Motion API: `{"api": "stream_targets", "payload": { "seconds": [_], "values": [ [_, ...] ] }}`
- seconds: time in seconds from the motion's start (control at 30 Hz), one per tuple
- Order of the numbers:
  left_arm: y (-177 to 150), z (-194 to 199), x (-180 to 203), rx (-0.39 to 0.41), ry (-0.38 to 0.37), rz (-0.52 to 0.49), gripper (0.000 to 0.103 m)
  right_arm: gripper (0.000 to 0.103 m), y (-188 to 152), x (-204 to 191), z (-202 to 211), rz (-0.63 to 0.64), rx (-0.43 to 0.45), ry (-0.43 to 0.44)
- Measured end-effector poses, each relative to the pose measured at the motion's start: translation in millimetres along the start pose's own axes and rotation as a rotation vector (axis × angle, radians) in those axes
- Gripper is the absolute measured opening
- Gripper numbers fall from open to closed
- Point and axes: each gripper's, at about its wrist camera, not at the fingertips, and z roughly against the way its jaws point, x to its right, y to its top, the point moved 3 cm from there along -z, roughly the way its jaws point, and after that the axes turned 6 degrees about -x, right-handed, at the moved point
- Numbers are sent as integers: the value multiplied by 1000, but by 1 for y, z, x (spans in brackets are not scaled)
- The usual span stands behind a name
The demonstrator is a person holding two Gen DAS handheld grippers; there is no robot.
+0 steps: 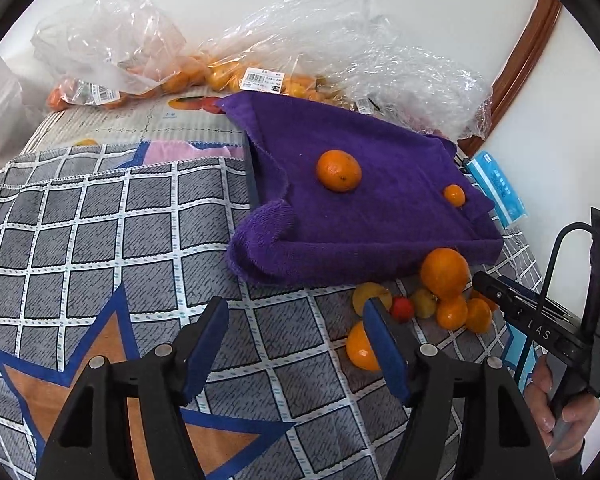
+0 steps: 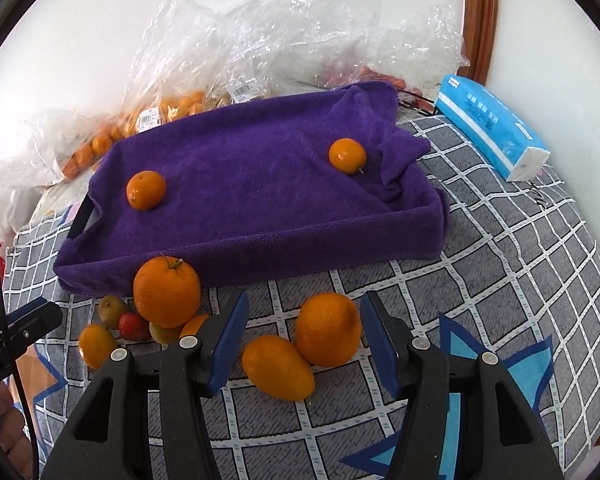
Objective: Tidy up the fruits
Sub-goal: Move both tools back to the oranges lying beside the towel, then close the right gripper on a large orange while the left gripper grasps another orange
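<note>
A tray draped in a purple towel (image 1: pixel 360 232) (image 2: pixel 260 200) holds a mandarin (image 1: pixel 338 171) (image 2: pixel 146 190) and a smaller one (image 1: pixel 454 195) (image 2: pixel 347 155). Loose fruit lies in front of it on the checked cloth: a big orange (image 2: pixel 167 292) (image 1: pixel 445 273), a red fruit (image 2: pixel 134 326) and small yellow and orange ones. My right gripper (image 2: pixel 305 308) is open, its blue pads flanking a round orange (image 2: pixel 328 334) and an oval orange fruit (image 2: pixel 278 366) without pressing them. My left gripper (image 1: pixel 296 336) is open over bare cloth; a half-hidden orange (image 1: pixel 360 348) lies outside its right finger.
Clear plastic bags (image 1: pixel 260 52) (image 2: pixel 260 40) of small oranges lie behind the tray against the white wall. A blue tissue pack (image 2: pixel 492 128) (image 1: pixel 498 190) sits right of the tray. A person's hand (image 1: pixel 556 412) grips the other tool's handle. A brown wooden frame (image 2: pixel 480 20) stands at the back right.
</note>
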Motion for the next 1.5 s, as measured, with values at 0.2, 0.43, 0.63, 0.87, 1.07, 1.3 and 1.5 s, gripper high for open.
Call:
{"api": "stream_targets", "payload": {
  "seconds": [0.2, 0.43, 0.63, 0.87, 1.07, 1.3, 1.5],
  "values": [
    [1, -1, -7, -7, 8, 28, 68, 58, 2, -3, -7, 13, 5, -22],
    [-3, 1, -11, -12, 31, 63, 68, 49, -2, -2, -15, 51, 15, -75],
    [-6, 8, -14, -5, 73, 92, 68, 35, -7, 12, -7, 18, 26, -22],
    [-11, 11, -6, -9, 99, 97, 68, 35, -14, 23, -5, 1, 22, 30],
    [-10, 15, 10, -4, 98, 67, 68, 35, -10, 29, -14, -17, 5, 73],
    [-18, 7, 36, -26, 38, 37, 66, 33, -14, 40, -1, -14, 17, 111],
    [-22, -13, 51, -62, 69, 41, 53, 33, -26, 60, 17, -26, 36, 106]
  ]
}}
